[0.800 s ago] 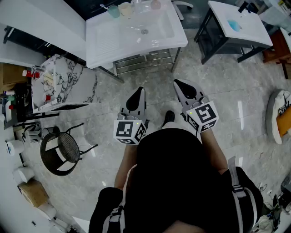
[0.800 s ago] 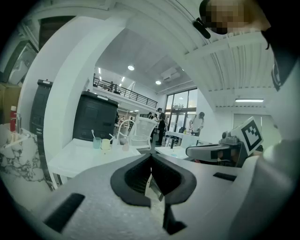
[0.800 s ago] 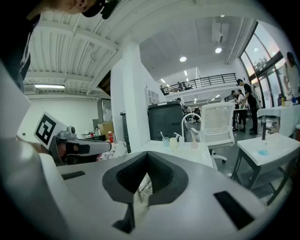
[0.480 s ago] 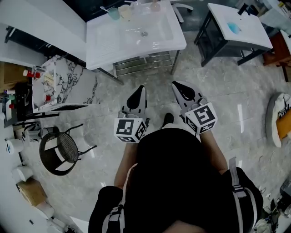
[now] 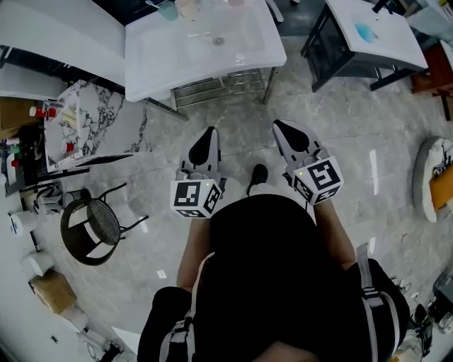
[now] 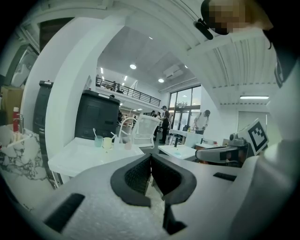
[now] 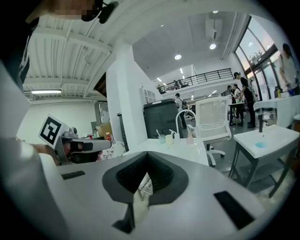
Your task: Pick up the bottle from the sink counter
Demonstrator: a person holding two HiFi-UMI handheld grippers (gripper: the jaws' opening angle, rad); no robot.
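The white sink counter (image 5: 191,53) stands ahead of me at the top of the head view. On its far edge are a teal cup (image 5: 168,9) and a cream cup (image 5: 186,6). A small pinkish bottle (image 6: 127,144) stands beside the cups in the left gripper view, and the same bottle (image 7: 189,137) shows by the faucet in the right gripper view. My left gripper (image 5: 207,133) and right gripper (image 5: 280,126) hang side by side over the floor, well short of the counter. Both are shut and hold nothing.
A second white basin on a dark stand (image 5: 375,32) is at the right. A marble-topped table (image 5: 92,127) with small bottles and a black wire stool (image 5: 92,230) are at the left. A white chair (image 6: 145,129) stands behind the sink, with people far behind it.
The sink counter has slid toward the top edge of the head view and the left gripper has shifted slightly left and forward. Both grippers stay shut.
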